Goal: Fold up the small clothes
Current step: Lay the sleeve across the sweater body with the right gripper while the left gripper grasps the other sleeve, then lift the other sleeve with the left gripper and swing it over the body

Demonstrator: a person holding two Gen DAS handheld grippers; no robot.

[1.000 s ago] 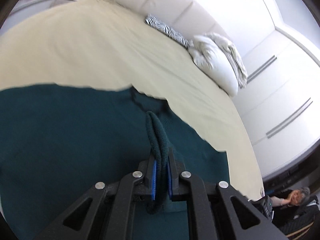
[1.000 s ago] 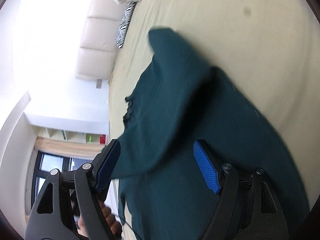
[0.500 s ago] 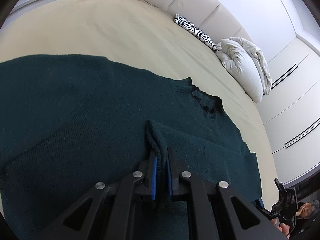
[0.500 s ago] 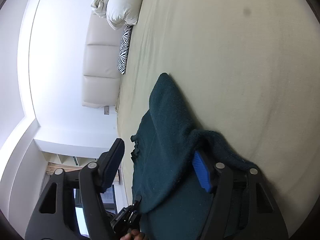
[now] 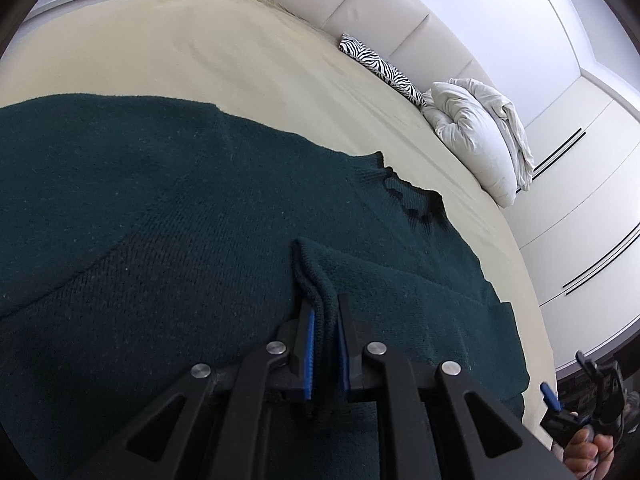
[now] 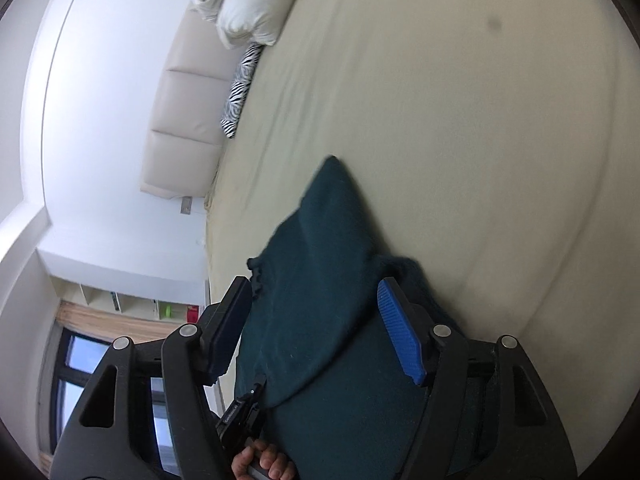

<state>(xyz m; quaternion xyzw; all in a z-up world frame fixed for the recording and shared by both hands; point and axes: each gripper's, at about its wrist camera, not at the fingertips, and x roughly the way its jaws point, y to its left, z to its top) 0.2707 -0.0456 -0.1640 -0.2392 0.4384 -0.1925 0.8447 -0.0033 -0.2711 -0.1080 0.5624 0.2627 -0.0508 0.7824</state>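
A dark green knit sweater lies spread on the cream bed sheet, its neck opening toward the pillows. My left gripper is shut on a folded edge of the sweater, laid over its body. In the right wrist view the sweater lies between the open jaws of my right gripper, which holds nothing. The right gripper also shows at the lower right of the left wrist view.
A white pillow and a zebra-print cushion lie by the cream headboard. White wardrobe doors stand to the right. A window and shelves are on the far side.
My left gripper has carried the held sweater edge down and laid it over the sweater's body. My right gripper has stayed open and drawn back along the sweater.
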